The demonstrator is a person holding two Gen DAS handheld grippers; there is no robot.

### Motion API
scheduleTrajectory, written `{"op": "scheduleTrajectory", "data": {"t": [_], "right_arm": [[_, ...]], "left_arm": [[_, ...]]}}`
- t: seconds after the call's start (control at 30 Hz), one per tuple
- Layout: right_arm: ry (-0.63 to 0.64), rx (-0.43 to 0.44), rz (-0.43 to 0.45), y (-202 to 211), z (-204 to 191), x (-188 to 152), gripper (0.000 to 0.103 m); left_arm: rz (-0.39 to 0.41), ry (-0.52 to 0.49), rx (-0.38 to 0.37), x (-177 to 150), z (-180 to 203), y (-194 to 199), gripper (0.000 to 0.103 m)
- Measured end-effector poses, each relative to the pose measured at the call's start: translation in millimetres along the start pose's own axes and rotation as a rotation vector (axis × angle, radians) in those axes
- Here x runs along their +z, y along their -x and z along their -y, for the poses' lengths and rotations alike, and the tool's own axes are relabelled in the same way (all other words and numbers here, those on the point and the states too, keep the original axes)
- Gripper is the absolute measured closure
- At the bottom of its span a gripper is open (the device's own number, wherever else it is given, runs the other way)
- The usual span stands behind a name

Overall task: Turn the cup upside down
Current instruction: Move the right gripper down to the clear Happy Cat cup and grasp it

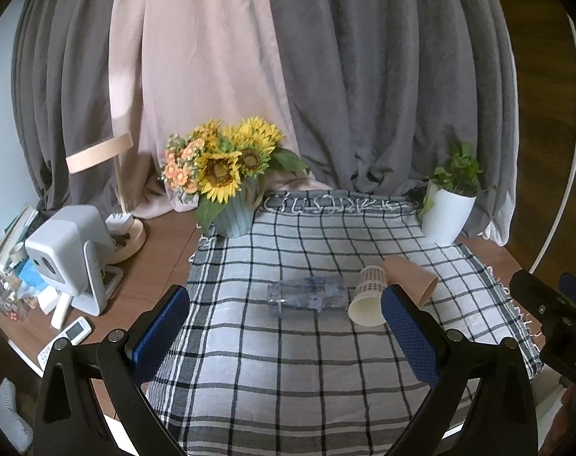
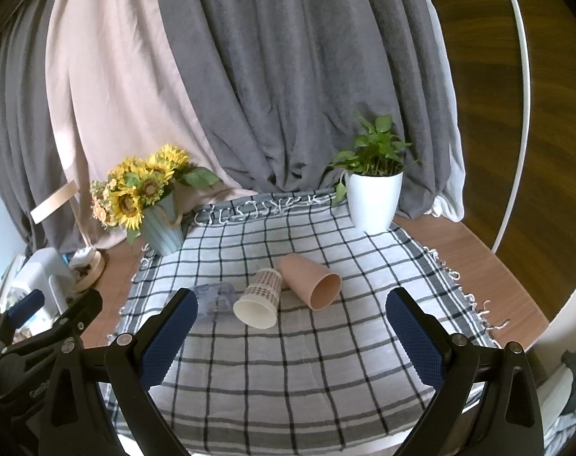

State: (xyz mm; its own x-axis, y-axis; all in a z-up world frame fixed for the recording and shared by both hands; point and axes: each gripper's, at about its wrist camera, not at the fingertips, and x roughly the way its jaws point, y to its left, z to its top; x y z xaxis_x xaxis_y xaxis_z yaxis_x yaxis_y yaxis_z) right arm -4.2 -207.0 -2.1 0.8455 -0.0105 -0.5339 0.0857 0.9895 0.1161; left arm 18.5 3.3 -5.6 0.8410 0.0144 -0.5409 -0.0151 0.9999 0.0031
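Observation:
Three cups lie on their sides on the checked cloth (image 1: 288, 372). A clear bluish plastic cup (image 1: 306, 293) lies at the left, partly hidden by a finger in the right wrist view (image 2: 216, 296). A white patterned paper cup (image 1: 368, 296) (image 2: 259, 298) lies in the middle with its mouth toward me. A brown paper cup (image 1: 411, 275) (image 2: 310, 280) lies at the right. My left gripper (image 1: 288, 330) is open and empty, short of the cups. My right gripper (image 2: 289, 332) is open and empty, short of the cups.
A sunflower pot (image 1: 231, 212) (image 2: 162, 233) stands at the cloth's back left. A white plant pot (image 1: 445, 214) (image 2: 375, 201) stands at the back right. A white device (image 1: 69, 254), remotes and clutter fill the left of the wooden table (image 1: 155, 262). Curtains hang behind.

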Motion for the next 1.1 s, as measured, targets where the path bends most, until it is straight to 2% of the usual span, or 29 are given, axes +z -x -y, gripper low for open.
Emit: {"op": "scheduleTrajectory", "data": {"t": [0.2, 0.37, 0.53, 0.73, 0.9, 1.1], "right_arm": [[0.047, 0.055, -0.069, -28, -11, 5, 0.003], [0.134, 0.15, -0.155, -68, -25, 14, 0.003], [0.292, 0.287, -0.269, -116, -52, 23, 0.003], [0.476, 0.411, -0.403, -173, -89, 24, 0.003], [0.665, 0.48, -0.538, -221, -124, 13, 0.003], [0.877, 0.523, -0.672, -266, -163, -9, 0.003]], "left_arm": [[-0.081, 0.088, 0.112, -6, -17, -22, 0.0], [-0.157, 0.2, 0.23, -13, -29, -43, 0.0], [-0.229, 0.336, 0.329, -23, -40, -63, 0.0], [-0.339, 0.488, 0.44, -44, -47, -89, 0.0], [-0.42, 0.594, 0.549, -65, -50, -111, 0.0], [-0.515, 0.712, 0.6, -85, -57, -138, 0.0]]}}
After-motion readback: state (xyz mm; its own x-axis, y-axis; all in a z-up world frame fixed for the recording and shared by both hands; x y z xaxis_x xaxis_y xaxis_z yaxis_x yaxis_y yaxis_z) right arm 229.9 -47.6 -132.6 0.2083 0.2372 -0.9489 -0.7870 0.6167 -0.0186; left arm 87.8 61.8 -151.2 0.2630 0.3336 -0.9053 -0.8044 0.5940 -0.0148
